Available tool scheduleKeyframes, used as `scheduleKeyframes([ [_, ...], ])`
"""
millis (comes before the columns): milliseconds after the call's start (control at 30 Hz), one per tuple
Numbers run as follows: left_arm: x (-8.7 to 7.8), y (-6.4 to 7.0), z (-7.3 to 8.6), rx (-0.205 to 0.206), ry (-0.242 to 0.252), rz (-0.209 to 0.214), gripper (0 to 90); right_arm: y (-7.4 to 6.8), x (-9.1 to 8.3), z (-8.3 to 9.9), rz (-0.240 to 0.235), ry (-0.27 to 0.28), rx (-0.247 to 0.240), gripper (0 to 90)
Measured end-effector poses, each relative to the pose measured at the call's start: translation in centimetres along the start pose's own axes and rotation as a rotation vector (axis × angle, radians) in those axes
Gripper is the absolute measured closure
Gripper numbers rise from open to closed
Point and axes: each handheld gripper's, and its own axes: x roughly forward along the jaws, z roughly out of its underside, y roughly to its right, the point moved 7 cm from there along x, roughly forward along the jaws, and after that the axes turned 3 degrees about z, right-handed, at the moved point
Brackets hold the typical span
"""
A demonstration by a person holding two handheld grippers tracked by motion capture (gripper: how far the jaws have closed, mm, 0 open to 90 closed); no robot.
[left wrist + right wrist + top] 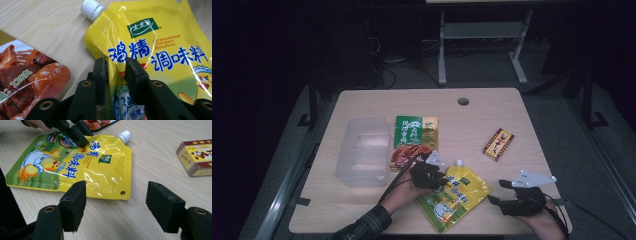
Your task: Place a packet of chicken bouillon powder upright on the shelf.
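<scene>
- High view: the yellow spouted pouch [453, 196] lies flat on the wooden table [512, 110], low and centre in the frame, its white cap pointing toward the upper part of the frame.
- The left gripper [428, 172] sits at the pouch's upper left edge, with the person's hand and a plaid sleeve coming in from the bottom.
- The right gripper [499, 196] rests at the lower right, just beside the pouch's right edge and apart from it.
- Above the left gripper lies a green and red snack packet [414, 137]; to its left stands a clear plastic container [362, 150]; a small red and yellow box [498, 144] lies right of centre.
- Left gripper view: the two black jaws are clenched on the pouch's [155, 50] left edge, a fold of yellow film pinched between them. The white cap [91, 8] sits at the top, the snack packet [30, 75] at the lower left.
- Right gripper view: the jaws stand wide apart with bare table between them, grasping nothing. The pouch [82, 167] fills the upper left, the left gripper [80, 142] biting its far edge; the box [196, 157] is at the right edge.
</scene>
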Motion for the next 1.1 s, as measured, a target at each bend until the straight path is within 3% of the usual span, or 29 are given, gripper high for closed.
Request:
scheduleKeyframes([
  [133,-0.1,-0.2,0.0,-0.002,-0.012,-0.003,79.0,0.1,0.0,0.0,0.003,0.003,-0.001,32.3],
  [367,-0.3,-0.2,-0.1,-0.002,0.015,0.003,87.8,0.2,0.0,0.0,0.006,-0.001,-0.001,32.2],
  [400,-0.4,-0.1,-0.2,-0.023,0.053,0.012,88.0,0.2,-0.1,0.1,0.004,-0.001,0.002,32.3],
  [500,-0.7,-0.2,-0.3,-0.01,0.062,0.015,88.1,0.3,-0.1,0.1,0.003,-0.005,0.006,32.1],
  [700,-2.7,0.3,-1.4,-0.051,0.176,0.065,88.2,0.1,-0.1,0.1,-0.009,-0.001,0.016,31.8],
  [833,-3.9,0.3,-1.9,-0.051,0.221,0.057,88.3,-0.1,-0.1,-0.1,-0.021,0.006,0.02,31.0],
  [1000,-6.7,0.0,-2.8,-0.045,0.313,0.049,88.3,-0.4,0.1,-0.2,-0.054,0.015,0.043,24.8],
  [1100,-7.3,0.0,-3.0,-0.042,0.333,0.054,88.3,-0.7,0.6,-0.3,-0.071,0.002,0.041,22.8],
])
